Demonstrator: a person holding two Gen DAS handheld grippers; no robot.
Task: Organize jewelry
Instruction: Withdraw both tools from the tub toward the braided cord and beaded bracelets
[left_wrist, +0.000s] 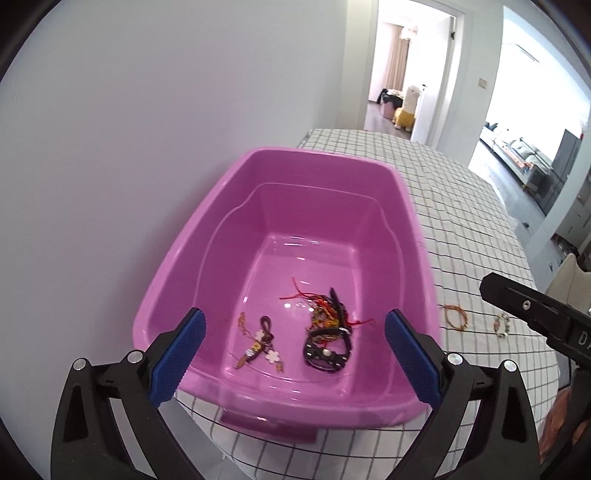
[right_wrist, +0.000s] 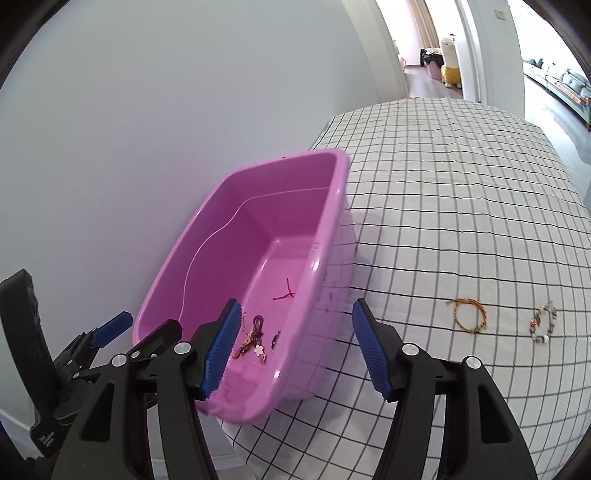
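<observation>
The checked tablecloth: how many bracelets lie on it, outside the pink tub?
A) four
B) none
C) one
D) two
D: the right wrist view shows an orange cord bracelet and a beaded bracelet lying apart on the checked tablecloth, both outside the pink tub.

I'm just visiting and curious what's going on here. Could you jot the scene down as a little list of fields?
container: pink tub on a checked cloth, against the wall
in the tub: black strap, tangle of red cords, flower charm piece
left outside: orange bracelet, beaded bracelet, both on the cloth
left tongs: open, empty, above the tub
right tongs: open, empty, over the tub's edge
</observation>
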